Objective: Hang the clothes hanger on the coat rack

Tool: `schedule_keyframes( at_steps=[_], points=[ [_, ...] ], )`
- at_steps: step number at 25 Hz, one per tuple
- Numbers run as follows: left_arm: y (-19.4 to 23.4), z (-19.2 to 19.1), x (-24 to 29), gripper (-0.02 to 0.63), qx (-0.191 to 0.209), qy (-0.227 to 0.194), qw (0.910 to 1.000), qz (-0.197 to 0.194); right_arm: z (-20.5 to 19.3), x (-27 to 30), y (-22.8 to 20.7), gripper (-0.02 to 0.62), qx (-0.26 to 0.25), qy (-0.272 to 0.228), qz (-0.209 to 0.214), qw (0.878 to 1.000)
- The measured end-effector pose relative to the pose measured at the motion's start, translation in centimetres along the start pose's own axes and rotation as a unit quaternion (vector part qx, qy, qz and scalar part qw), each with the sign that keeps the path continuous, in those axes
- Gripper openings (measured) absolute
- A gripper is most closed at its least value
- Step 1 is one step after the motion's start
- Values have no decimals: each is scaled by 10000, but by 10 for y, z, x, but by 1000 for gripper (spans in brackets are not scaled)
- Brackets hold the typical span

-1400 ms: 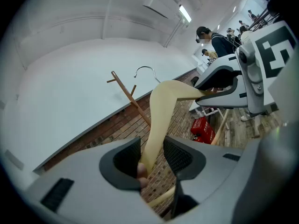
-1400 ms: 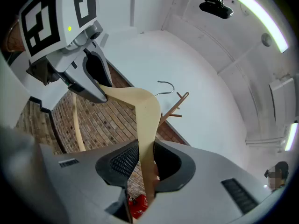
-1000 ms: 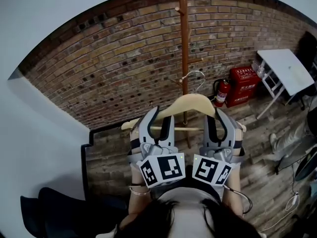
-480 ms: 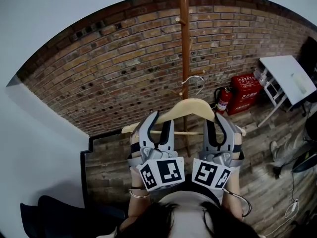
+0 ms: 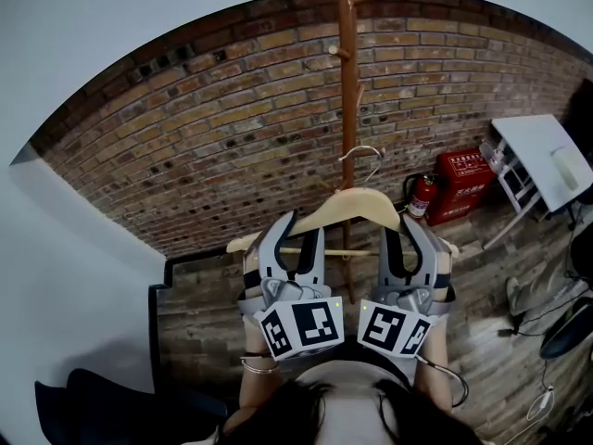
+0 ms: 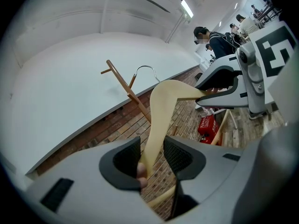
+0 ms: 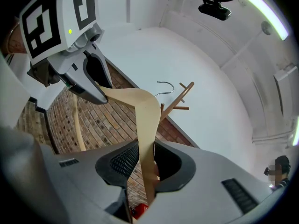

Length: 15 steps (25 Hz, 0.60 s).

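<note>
Our left gripper (image 5: 301, 232) is clamped on the left arm of the pale wooden clothes hanger with a wire hook (image 5: 357, 204), jaws nearly closed on the wood. We hold the hanger level in the air, its hook just beside the brown wooden coat rack pole (image 5: 347, 82), not yet on a peg. Our right gripper (image 5: 400, 232) pinches the right arm the same way.

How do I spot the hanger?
Find the brown brick wall and the tall wooden coat rack before it. There the left gripper and right gripper hold a pale wooden clothes hanger. Only it has a curved silver hook on top.
</note>
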<state>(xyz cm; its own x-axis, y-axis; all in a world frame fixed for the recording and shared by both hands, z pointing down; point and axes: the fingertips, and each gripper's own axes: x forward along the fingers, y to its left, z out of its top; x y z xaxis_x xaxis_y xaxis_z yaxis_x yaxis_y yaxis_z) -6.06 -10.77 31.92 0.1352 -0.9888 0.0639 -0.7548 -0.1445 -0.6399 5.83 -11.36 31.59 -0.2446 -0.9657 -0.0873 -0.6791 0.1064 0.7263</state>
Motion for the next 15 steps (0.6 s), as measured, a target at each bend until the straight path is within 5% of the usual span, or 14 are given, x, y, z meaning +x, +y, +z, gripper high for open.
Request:
schedule_keyframes(
  at_steps=[15],
  points=[
    [2, 0, 35, 156, -68, 169, 9996, 219, -12, 39, -7, 117, -7, -219, 233, 9995]
  ],
)
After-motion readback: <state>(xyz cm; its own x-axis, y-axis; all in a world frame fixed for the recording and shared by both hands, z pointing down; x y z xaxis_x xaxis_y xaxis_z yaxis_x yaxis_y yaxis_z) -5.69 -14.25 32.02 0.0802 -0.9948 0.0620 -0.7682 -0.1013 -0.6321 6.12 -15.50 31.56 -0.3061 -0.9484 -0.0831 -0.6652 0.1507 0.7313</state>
